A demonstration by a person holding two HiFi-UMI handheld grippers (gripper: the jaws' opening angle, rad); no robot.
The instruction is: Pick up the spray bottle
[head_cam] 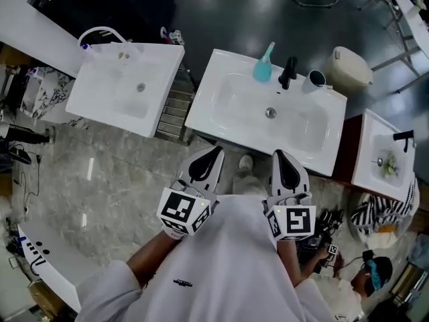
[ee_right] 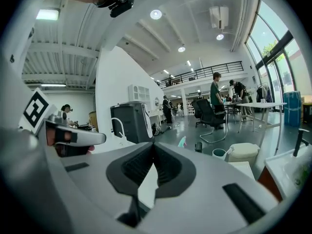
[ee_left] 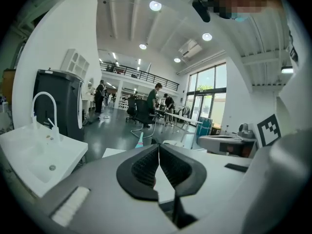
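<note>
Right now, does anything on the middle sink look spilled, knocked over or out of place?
Nothing stands out. The teal spray bottle stands on the sink's back rim, beside the black faucet and a cup; no spill shows.

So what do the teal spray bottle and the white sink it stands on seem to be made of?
The spray bottle looks like plastic: uniform teal, dull sheen, moulded nozzle. The sink is probably glazed ceramic: white, glossy, soft light reflections in the bowl.

Glossy white sink; teal plastic spray bottle; matt ribbed pads
</note>
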